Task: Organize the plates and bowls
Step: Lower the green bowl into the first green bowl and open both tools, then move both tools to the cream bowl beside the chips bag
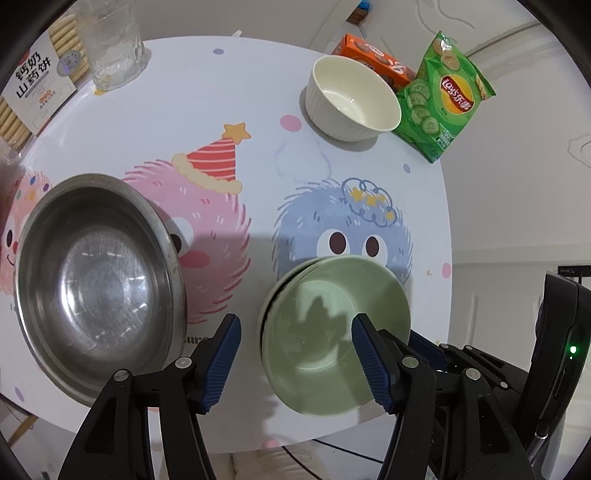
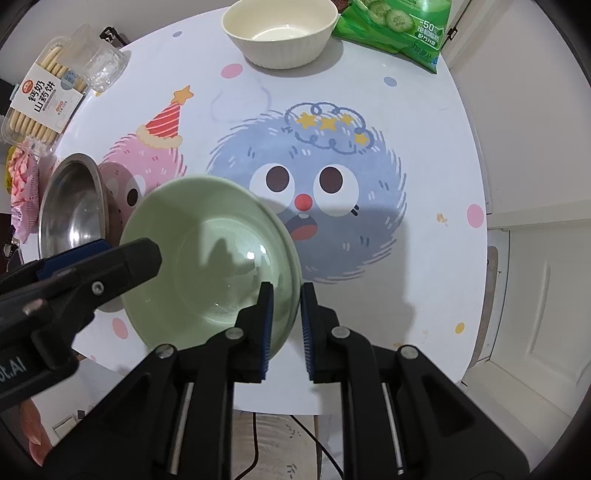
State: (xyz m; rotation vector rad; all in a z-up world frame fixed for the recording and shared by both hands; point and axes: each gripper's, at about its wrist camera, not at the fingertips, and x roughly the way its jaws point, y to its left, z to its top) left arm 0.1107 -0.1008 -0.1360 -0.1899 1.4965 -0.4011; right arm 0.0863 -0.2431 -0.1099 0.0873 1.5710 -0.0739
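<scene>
Two pale green bowls [image 1: 325, 314] [image 2: 207, 229] sit nested on the cartoon-print round table [image 1: 258, 110], near its front edge. My left gripper [image 1: 295, 319] stands open astride their left rim, one finger inside and one outside, neither touching. My right gripper [image 2: 287, 288] straddles the right rim; its pads stand a little apart from it, so it is open. To the left lies a steel bowl [image 1: 99, 280] [image 2: 74, 206]. A white ribbed bowl [image 1: 351, 99] [image 2: 280, 33] stands at the far side.
A biscuit pack [image 1: 33, 85] and a clear glass [image 1: 114, 44] stand at the far left. An orange box [image 1: 369, 55] and a green crisp bag [image 1: 447, 99] lie behind the white bowl. A pink packet [image 2: 24, 184] lies off the left edge.
</scene>
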